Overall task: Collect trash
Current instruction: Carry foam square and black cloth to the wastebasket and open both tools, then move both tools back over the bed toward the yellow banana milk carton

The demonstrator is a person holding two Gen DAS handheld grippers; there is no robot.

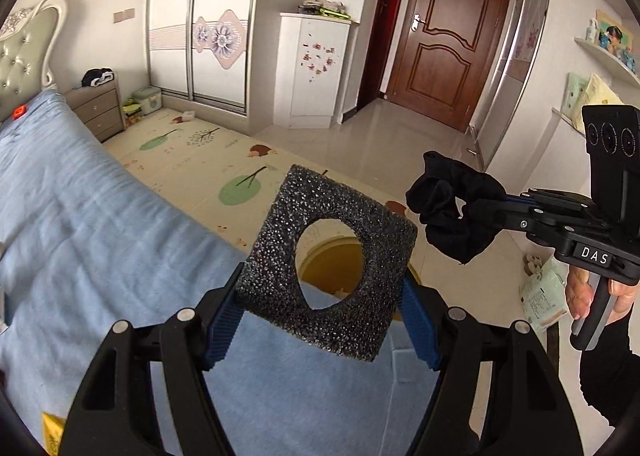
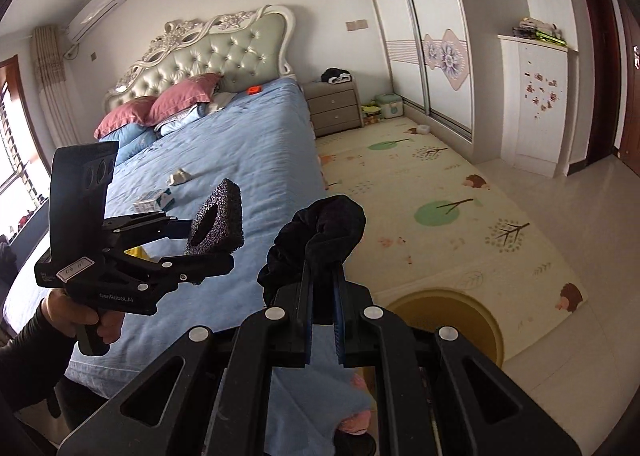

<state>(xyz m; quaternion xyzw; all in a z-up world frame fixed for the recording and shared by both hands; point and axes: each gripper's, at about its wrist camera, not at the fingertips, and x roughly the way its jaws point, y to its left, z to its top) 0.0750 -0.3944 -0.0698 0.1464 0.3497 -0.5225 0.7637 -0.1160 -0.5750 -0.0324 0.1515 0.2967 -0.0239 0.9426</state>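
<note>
Grey foam and black cloth, both carried toward the bin.

A grey foam square (image 1: 328, 268) with a round hole is clamped in the left gripper (image 1: 320, 316); black cloth (image 2: 316, 240) is pinched by the right gripper (image 2: 322, 320). The yellow bin (image 2: 452, 316) is seen below beside the bed (image 2: 248, 144); positioning over it and release appear needed next.

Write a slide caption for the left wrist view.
Left gripper clamps a holed foam square above the bed; right gripper holds black cloth.
</note>
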